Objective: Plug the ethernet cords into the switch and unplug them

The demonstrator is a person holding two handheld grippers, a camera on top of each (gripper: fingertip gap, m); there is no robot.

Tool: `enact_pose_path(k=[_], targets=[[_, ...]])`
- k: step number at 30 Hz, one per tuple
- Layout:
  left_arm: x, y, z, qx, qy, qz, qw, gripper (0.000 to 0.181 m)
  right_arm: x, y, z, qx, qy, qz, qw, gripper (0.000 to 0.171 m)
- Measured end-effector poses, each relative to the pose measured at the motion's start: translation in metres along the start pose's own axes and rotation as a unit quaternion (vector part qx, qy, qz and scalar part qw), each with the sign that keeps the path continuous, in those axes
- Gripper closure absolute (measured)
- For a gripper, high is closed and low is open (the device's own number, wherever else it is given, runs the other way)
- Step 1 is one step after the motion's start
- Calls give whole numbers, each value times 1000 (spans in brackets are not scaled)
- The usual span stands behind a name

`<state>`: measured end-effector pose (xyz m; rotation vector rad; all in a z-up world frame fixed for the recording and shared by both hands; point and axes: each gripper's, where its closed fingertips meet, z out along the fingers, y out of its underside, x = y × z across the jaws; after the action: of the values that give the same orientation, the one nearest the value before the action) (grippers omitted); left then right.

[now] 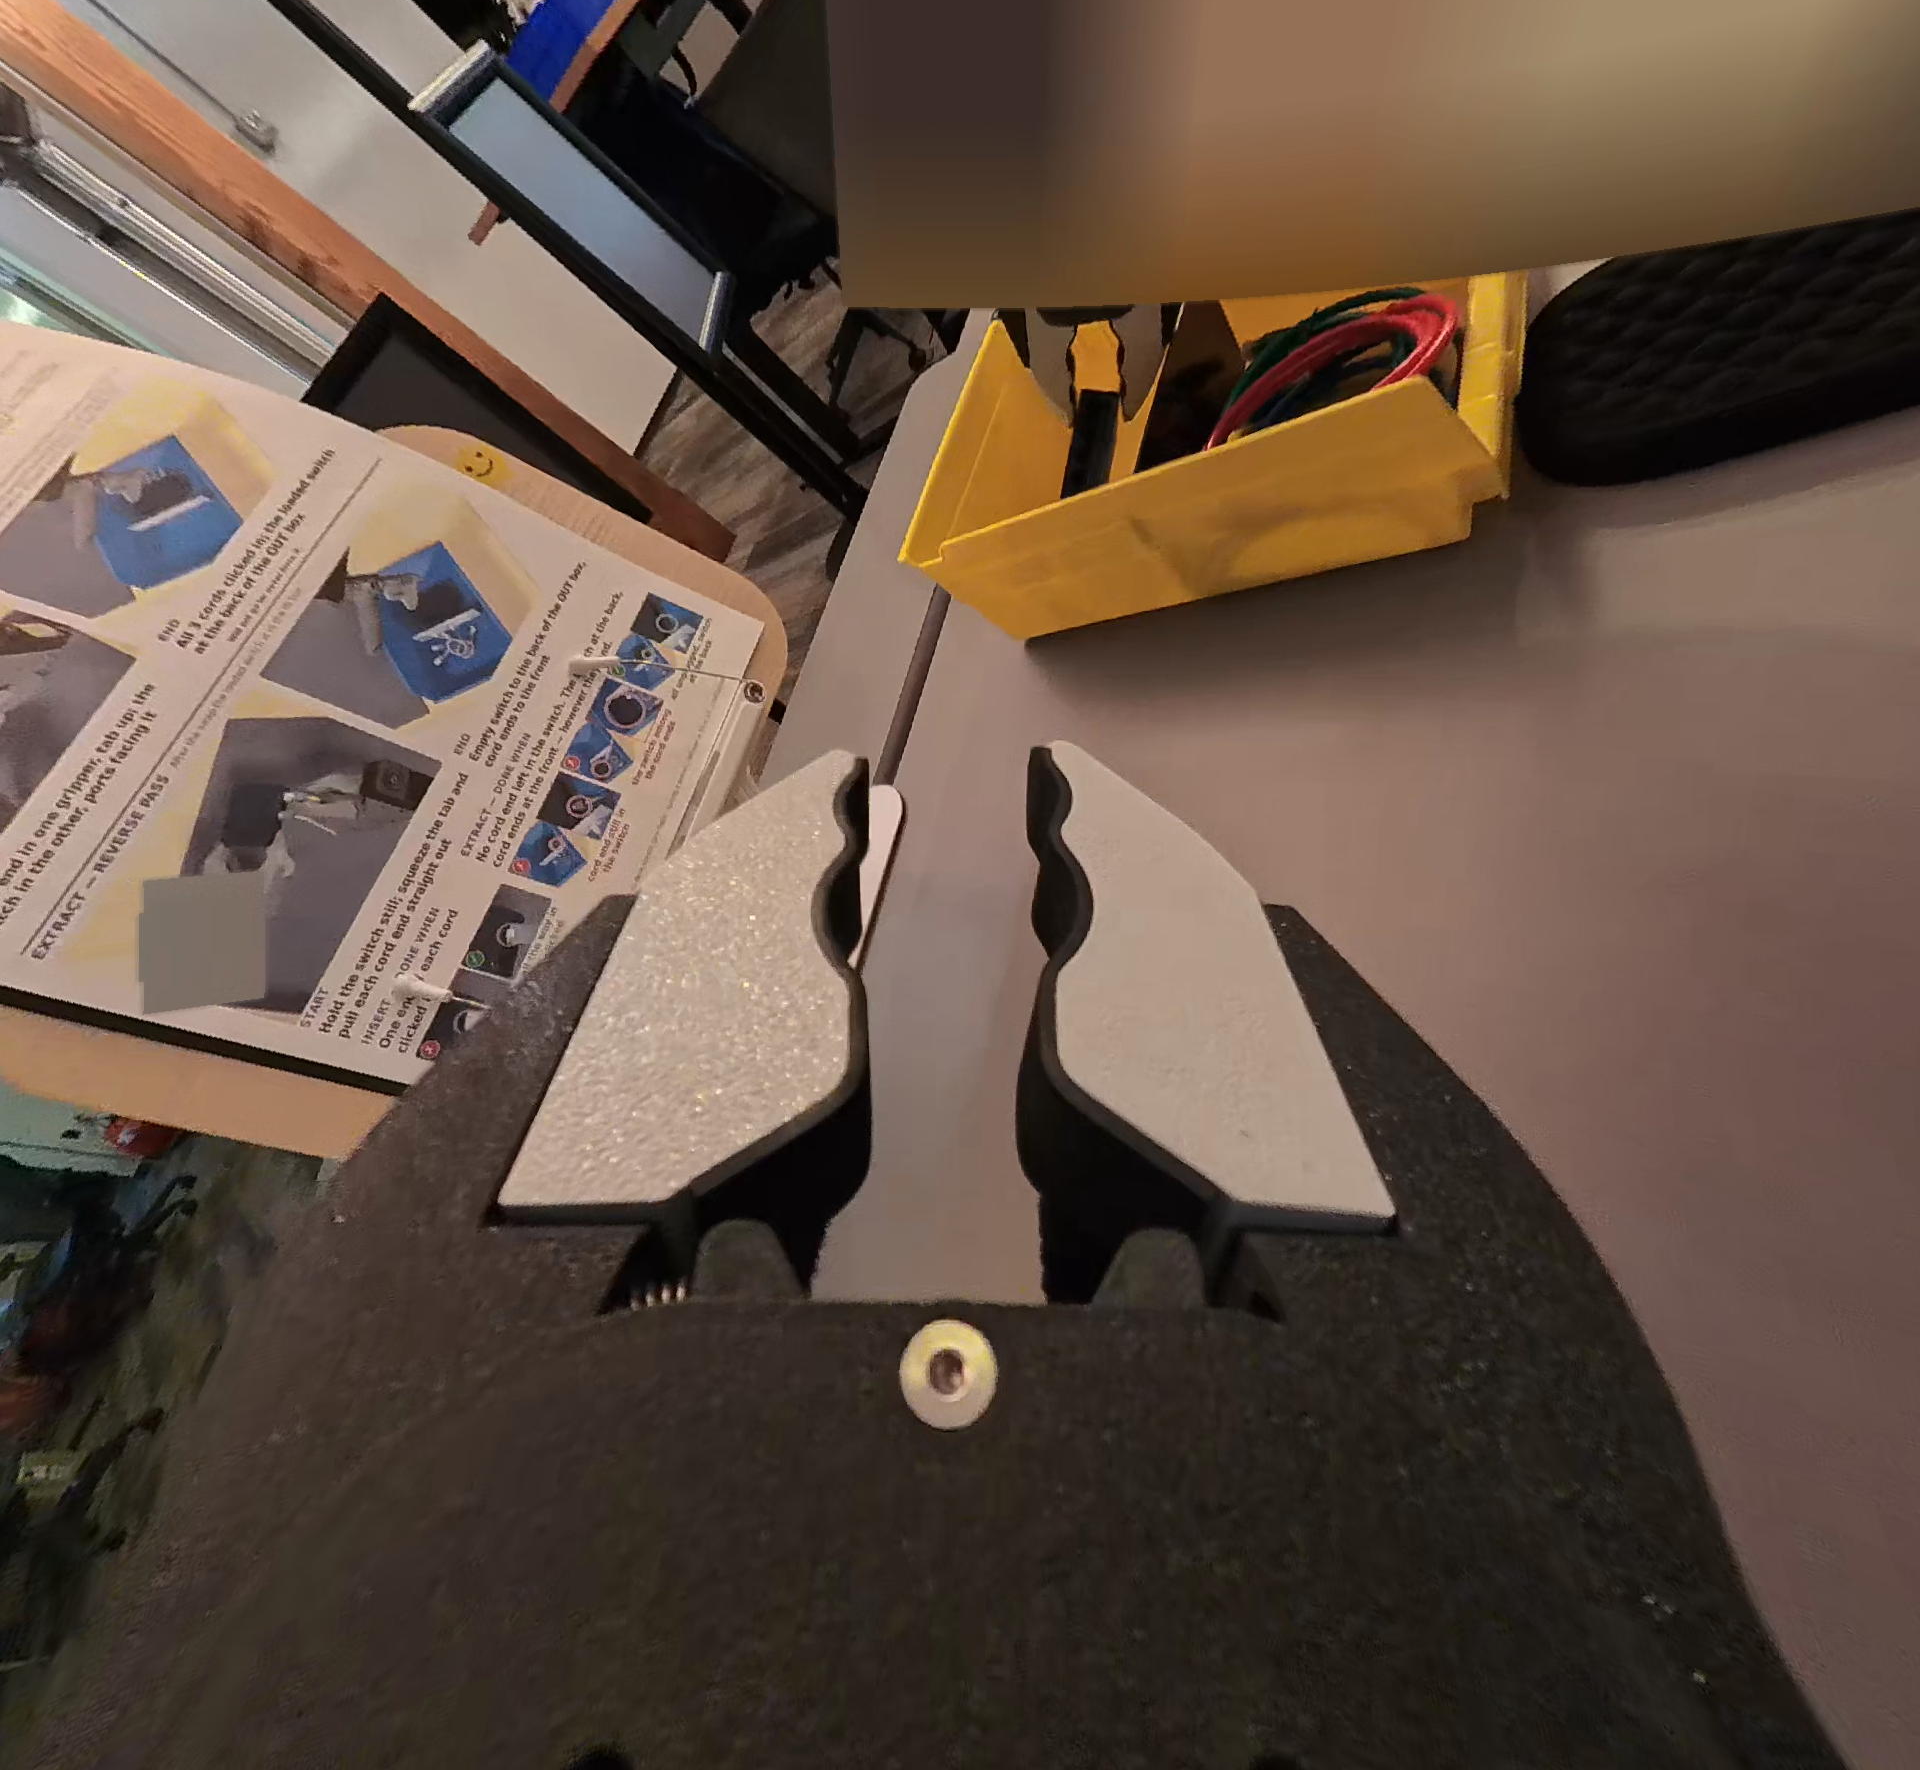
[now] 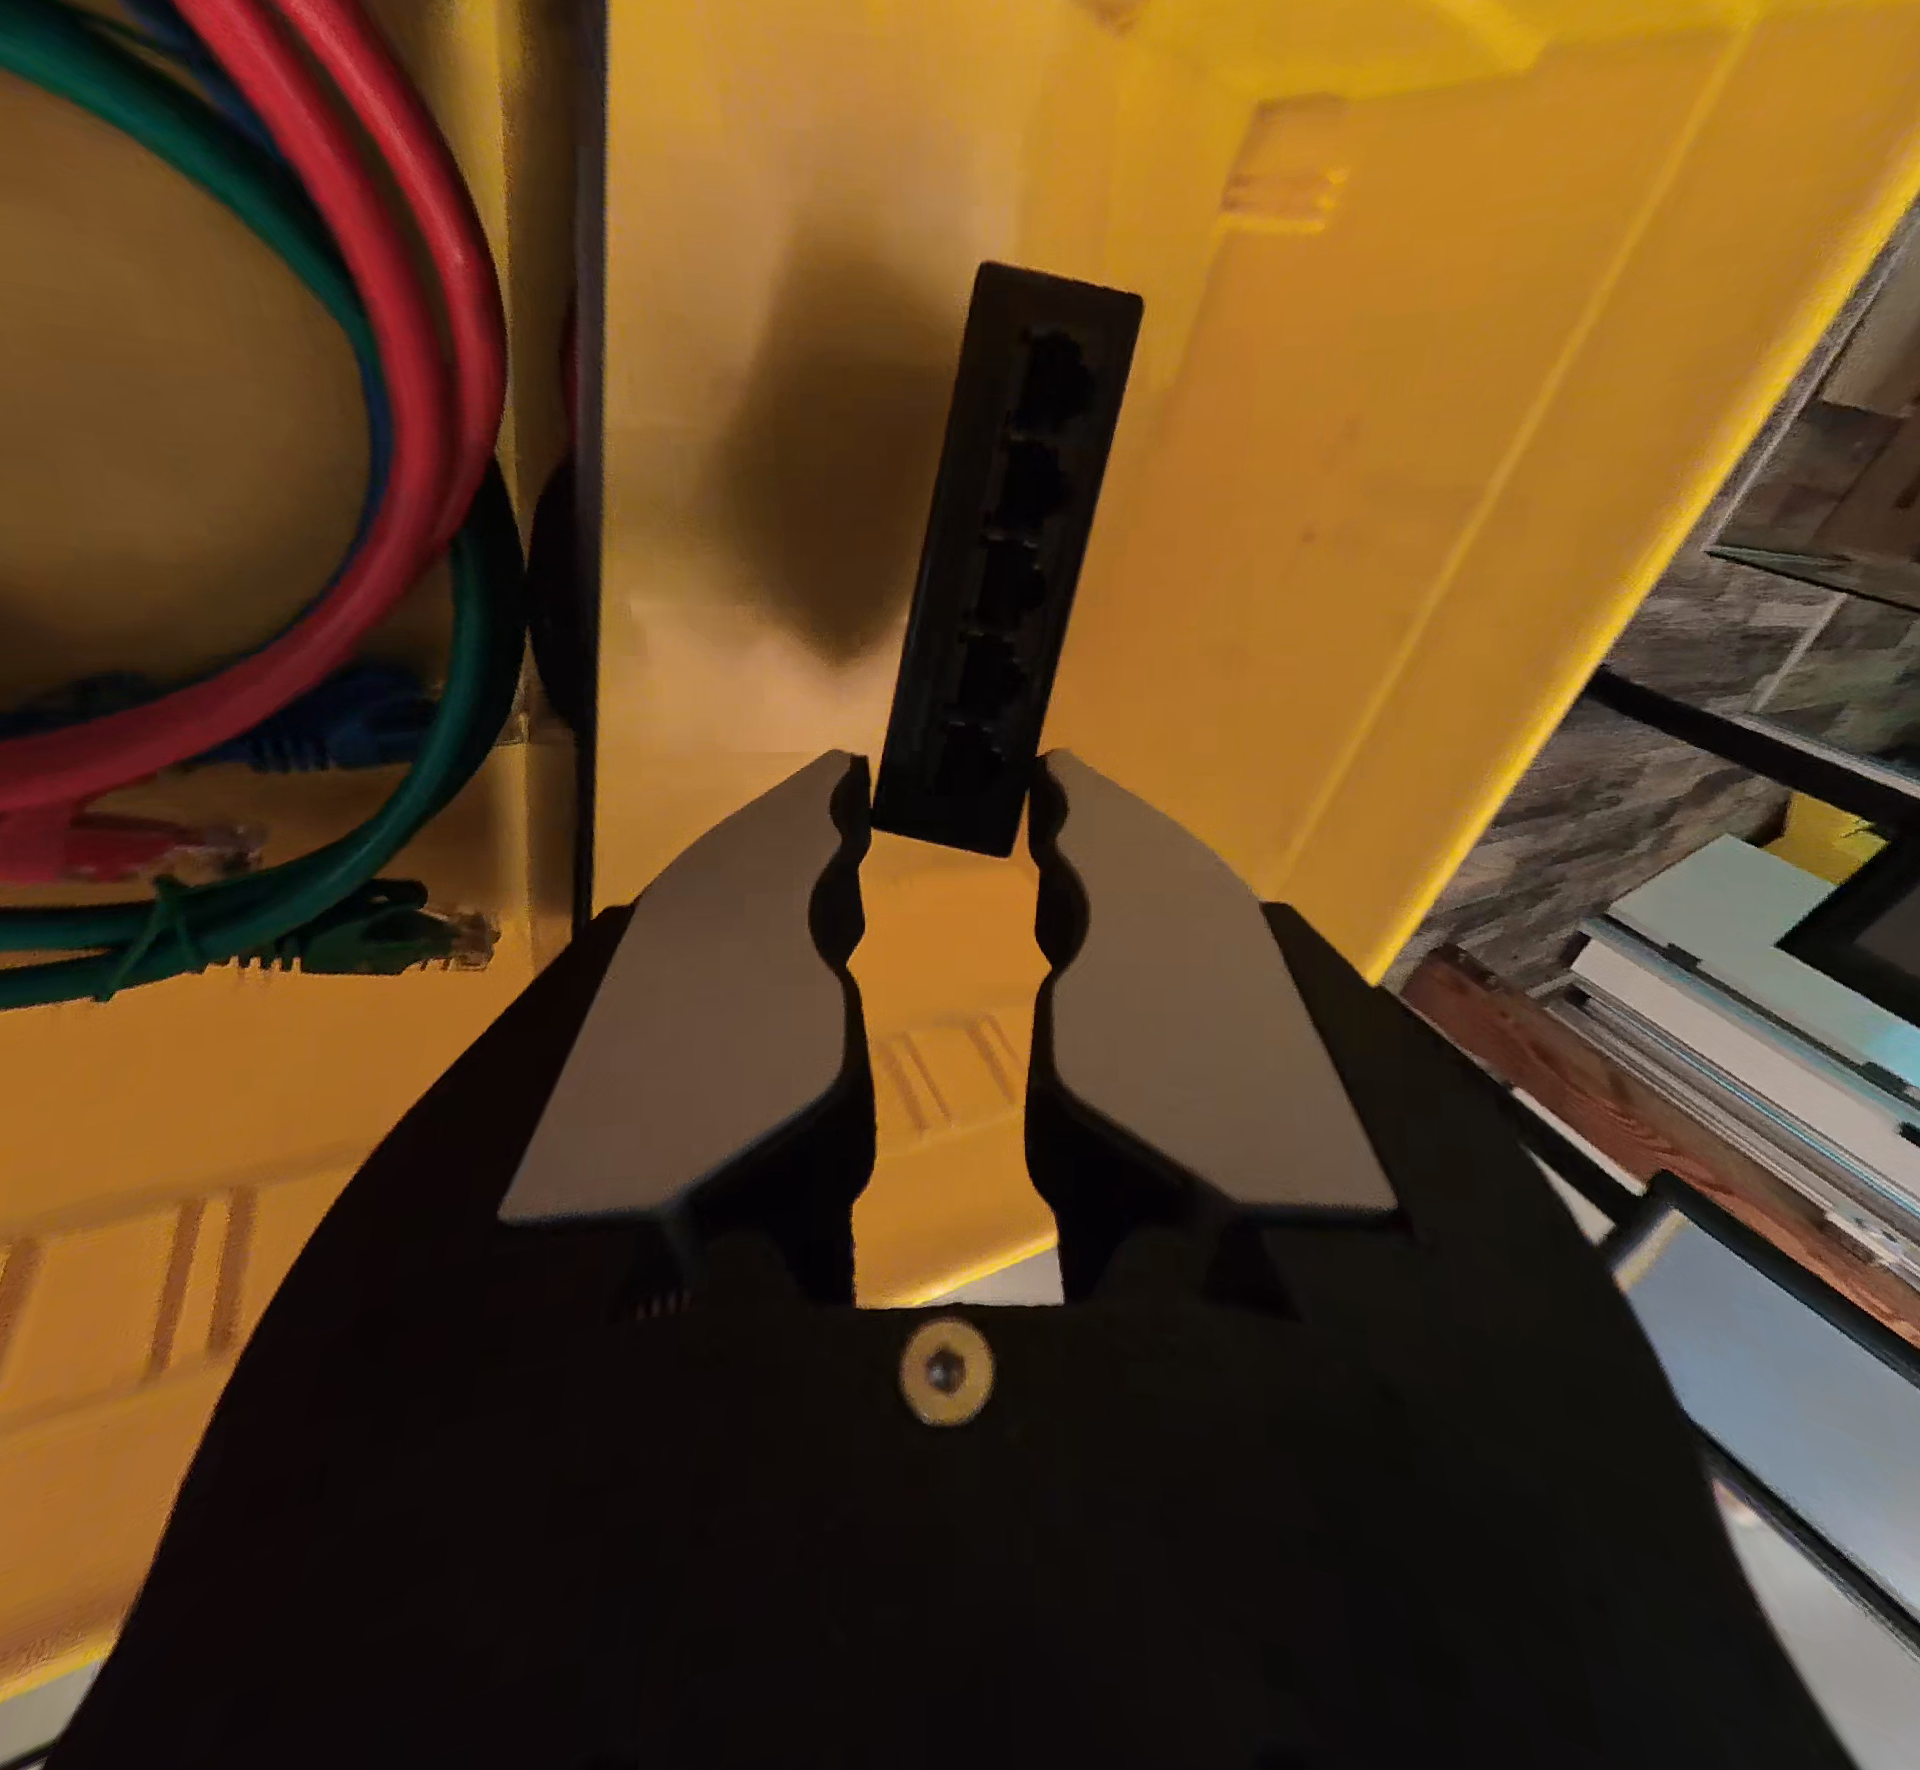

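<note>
Right gripper (image 2: 948,790) is pinching the black switch (image 2: 1013,557) at its near end, inside the yellow bin (image 2: 1403,370), so it looks like the fetch step. Left gripper (image 1: 948,785) is spread and empty; next it probably needs a cord (image 2: 416,349).

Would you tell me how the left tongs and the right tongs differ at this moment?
The left tongs are empty; the right tongs straddle one end of the black switch, grip unclear. Left hangs over the grey table; right reaches into the yellow bin. Both show a similar gap.
</note>
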<state>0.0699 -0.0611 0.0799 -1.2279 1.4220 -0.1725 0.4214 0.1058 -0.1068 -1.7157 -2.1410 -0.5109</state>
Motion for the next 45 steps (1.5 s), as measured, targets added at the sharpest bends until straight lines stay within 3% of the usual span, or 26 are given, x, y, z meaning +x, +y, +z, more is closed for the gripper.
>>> enact_pose_path(k=[6,14,18,27,33,39,43,45], targets=[[0,11,9,-24,-2,2,1000,152,-7,8,3,-12,-71,55,996,142],[-4,11,6,-23,-8,2,1000,152,2,15,-12,-20,-48,95,994,143],[-6,2,-3,-4,-13,1,1000,153,9,12,-25,18,-25,160,987,143],[-7,-2,-11,6,-9,0,1000,153,2,0,8,26,-84,235,968,143],[-15,-1,-16,14,-15,-11,1000,153,8,-1,9,17,-68,237,969,143],[-31,11,-31,-6,-32,-38,999,153,35,-18,-45,99,37,300,948,143],[-52,26,-51,-24,-57,-90,994,153,50,-23,-109,182,147,387,892,143],[-65,39,-64,-46,-75,-129,988,153,50,-19,-136,205,189,437,855,133]])
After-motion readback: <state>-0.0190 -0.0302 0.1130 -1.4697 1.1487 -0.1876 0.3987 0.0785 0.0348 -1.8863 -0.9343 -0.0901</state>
